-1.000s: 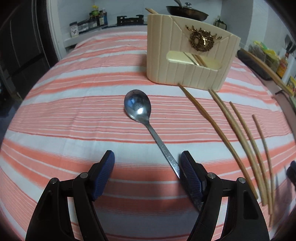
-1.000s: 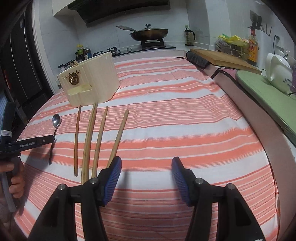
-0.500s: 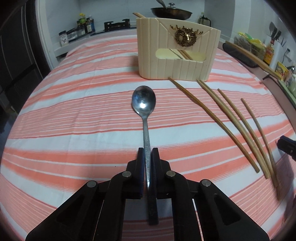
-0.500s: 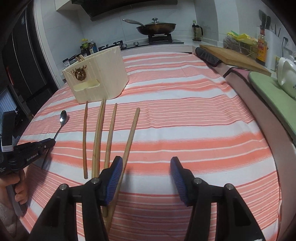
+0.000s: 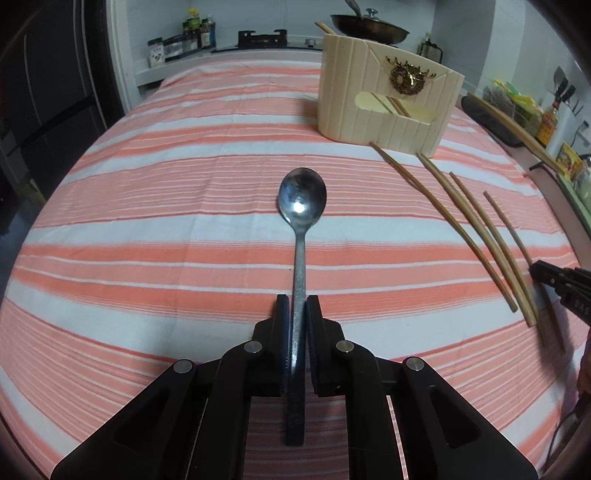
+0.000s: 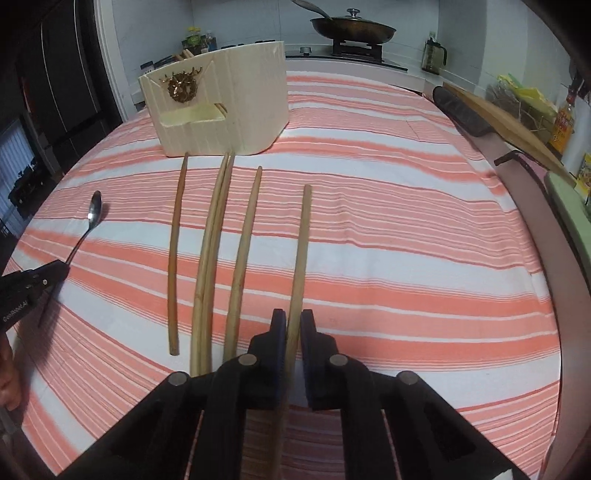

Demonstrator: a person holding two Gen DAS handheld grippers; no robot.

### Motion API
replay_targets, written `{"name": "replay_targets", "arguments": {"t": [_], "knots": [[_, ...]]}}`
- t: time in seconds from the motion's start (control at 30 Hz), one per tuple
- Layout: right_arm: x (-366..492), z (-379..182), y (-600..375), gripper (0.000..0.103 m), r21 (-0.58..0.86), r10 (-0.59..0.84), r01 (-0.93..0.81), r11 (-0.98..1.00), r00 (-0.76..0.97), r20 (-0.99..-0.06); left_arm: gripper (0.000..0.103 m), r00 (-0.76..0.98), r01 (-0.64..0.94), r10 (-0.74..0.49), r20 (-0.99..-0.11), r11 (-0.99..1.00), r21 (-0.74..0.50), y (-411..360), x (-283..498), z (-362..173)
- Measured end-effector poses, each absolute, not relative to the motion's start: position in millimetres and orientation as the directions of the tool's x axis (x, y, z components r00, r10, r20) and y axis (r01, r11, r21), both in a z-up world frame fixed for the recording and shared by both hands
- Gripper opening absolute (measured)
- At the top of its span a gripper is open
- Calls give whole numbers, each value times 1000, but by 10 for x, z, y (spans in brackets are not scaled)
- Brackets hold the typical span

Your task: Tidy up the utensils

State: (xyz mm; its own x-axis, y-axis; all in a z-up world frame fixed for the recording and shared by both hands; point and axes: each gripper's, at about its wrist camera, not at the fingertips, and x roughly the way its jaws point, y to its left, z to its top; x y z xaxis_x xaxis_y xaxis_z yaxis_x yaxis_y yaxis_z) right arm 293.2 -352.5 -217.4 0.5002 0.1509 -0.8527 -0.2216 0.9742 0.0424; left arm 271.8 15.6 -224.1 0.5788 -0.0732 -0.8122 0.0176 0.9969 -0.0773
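Note:
My left gripper [image 5: 295, 306] is shut on the handle of a steel spoon [image 5: 302, 201], whose bowl points toward a cream utensil holder [image 5: 388, 99]. The spoon [image 6: 94, 210] and left gripper [image 6: 55, 271] also show in the right wrist view. My right gripper [image 6: 292, 321] is shut on the rightmost wooden chopstick [image 6: 301, 254]. Several more chopsticks [image 6: 214, 243] lie side by side on the striped cloth to its left, pointing at the holder [image 6: 221, 110]. They also show in the left wrist view [image 5: 469, 221]. The holder has chopsticks inside.
The table carries an orange and white striped cloth [image 5: 147, 221]. A wooden board [image 6: 509, 125], bottles and a kettle stand along the right edge. A stove with a lidded pan [image 6: 352, 29] is at the back. Jars [image 5: 192, 33] stand at the back left.
My left gripper shut on the spoon handle and squared it up. My right gripper moved left over the rightmost chopstick and shut on it.

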Motion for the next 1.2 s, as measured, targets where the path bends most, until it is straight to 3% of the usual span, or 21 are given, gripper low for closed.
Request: {"name": "replay_targets", "arguments": {"t": [0.07, 0.13, 0.2, 0.27, 0.3, 0.33, 0.53, 0.77, 1.2], "knots": [[2942, -2172, -3657, 7, 1, 100, -191, 982, 510, -855, 20, 570, 40, -115, -814, 993, -112, 225, 2733, -2237], [2936, -2160, -3815, 8, 0, 84, -161, 987, 517, -852, 49, 567, 64, -141, -811, 990, -127, 280, 2754, -2233], [2923, -2138, -3927, 10, 7, 87, -150, 989, 537, -839, 65, 569, 84, -139, -810, 990, -111, 291, 2775, -2239], [2905, -2128, -3983, 33, 21, 104, -155, 988, 549, -829, 69, 565, 107, -134, -814, 990, -88, 284, 2816, -2266], [2891, -2126, -3994, 54, 26, 113, -162, 987, 558, -822, 72, 566, 121, -129, -814, 990, -73, 261, 2831, -2271], [2888, -2134, -3993, 60, 23, 115, -167, 986, 563, -819, 75, 564, 134, -121, -817, 989, -54, 239, 2845, -2278], [2912, -2240, -4027, 61, 41, 125, -161, 986, 553, -824, 94, 549, 132, -74, -832, 991, -1, 211, 2908, -2331], [2894, -2248, -3999, 63, 25, 110, -156, 988, 566, -817, 102, 545, 104, -49, -837, 994, 10, 245, 2940, -2363], [2915, -2250, -3998, 64, 15, 101, -152, 988, 571, -815, 102, 556, 103, -57, -829, 995, 0, 250, 2917, -2375]]}}
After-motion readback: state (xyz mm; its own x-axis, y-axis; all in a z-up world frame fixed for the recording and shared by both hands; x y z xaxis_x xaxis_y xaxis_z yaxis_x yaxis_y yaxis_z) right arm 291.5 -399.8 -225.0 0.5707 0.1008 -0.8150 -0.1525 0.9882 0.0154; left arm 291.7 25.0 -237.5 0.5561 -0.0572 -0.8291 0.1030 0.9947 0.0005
